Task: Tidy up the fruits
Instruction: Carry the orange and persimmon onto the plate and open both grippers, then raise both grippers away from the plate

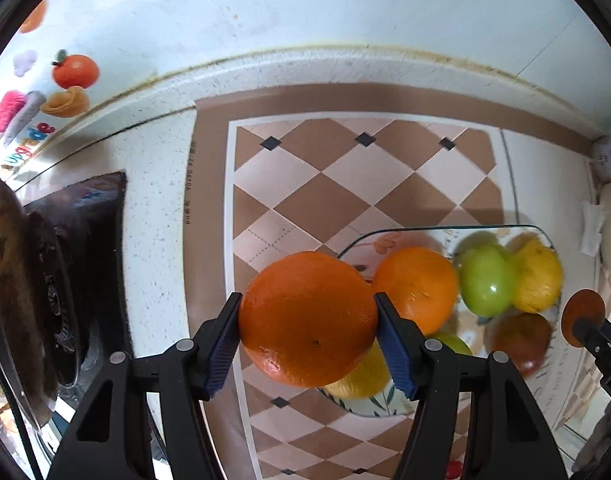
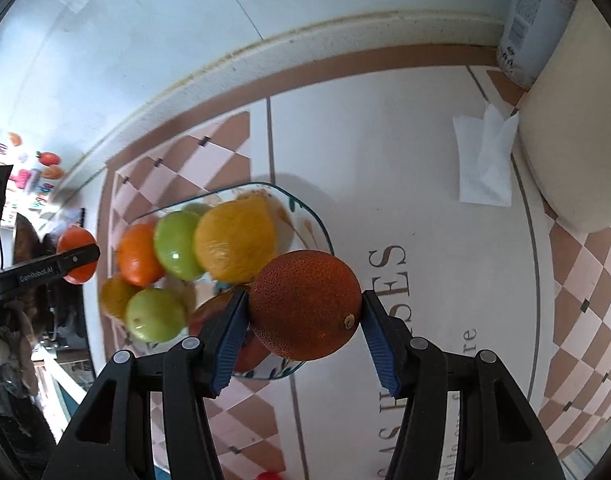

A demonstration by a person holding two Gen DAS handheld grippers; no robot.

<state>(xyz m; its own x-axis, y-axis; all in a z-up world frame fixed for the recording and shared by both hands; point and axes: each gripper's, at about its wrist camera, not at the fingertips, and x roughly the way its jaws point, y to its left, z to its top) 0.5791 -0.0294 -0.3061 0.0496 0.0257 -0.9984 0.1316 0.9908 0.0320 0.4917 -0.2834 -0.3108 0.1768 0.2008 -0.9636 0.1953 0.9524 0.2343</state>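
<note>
The left gripper squeezes an orange in the lower middle of its view. The fruit bowl sits lower right, the stove far left. Only the right view shows the right gripper squeezing a dark orange and a white napkin upper right.

Both grippers point down at the counter, each with something clamped. The left gripper has its blue pads pressed on either side of an orange, at 9 and 3 o'clock of the fruit, black arms splaying toward 6 o'clock. The right gripper does the same with a darker reddish orange, tilted a bit off vertical. In the right wrist view the left gripper pokes in at 9 o'clock; in the left wrist view the right one sits at 3 o'clock.
</note>
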